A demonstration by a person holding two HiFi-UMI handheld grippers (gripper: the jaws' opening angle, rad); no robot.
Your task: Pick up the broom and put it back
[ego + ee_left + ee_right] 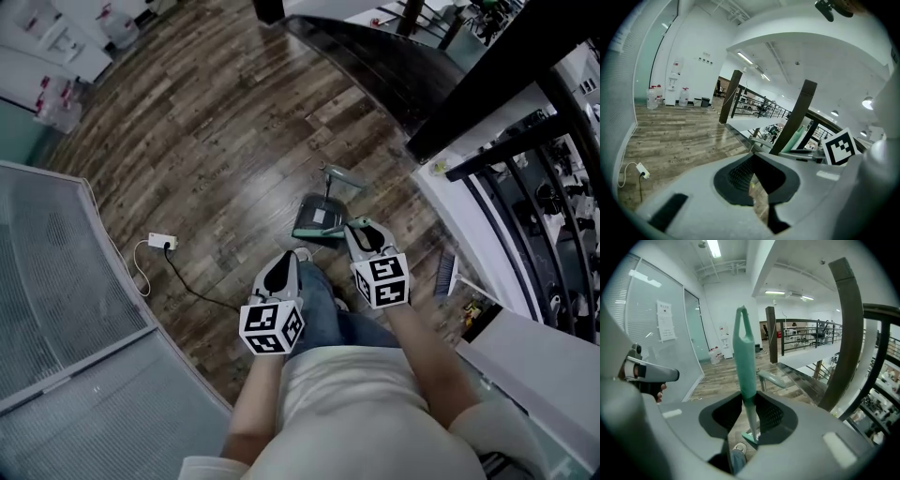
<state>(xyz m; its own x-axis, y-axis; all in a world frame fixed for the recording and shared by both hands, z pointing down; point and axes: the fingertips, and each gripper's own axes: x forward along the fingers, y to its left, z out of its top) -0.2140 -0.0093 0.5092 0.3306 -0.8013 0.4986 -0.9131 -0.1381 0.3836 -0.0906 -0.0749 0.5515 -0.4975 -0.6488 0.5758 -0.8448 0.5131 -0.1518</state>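
Far left, from eight to ten o'clock in the head view: frosted glass partition (66, 281) edging the wooden floor (216, 141). Just inside it, at nine o'clock: white socket block (161, 242), with a black cable (202, 291) trailing off toward five.

Below centre, at six o'clock: left tongs (284, 265), tips pressed together on nothing, pointing toward twelve. At one o'clock from those tips: teal dustpan (315, 232) standing on the floor, grey handle slanting up toward one.

Just right of it: right tongs (361, 230) — partly closed, clamped on the teal broom (743, 357). In the right gripper view: handle upright between the pads, top rising to twelve, lower end showing below them at six, beside a shoe (739, 447).

Far right, from one to four o'clock: dark railing (534, 187) above a white ledge (450, 216).
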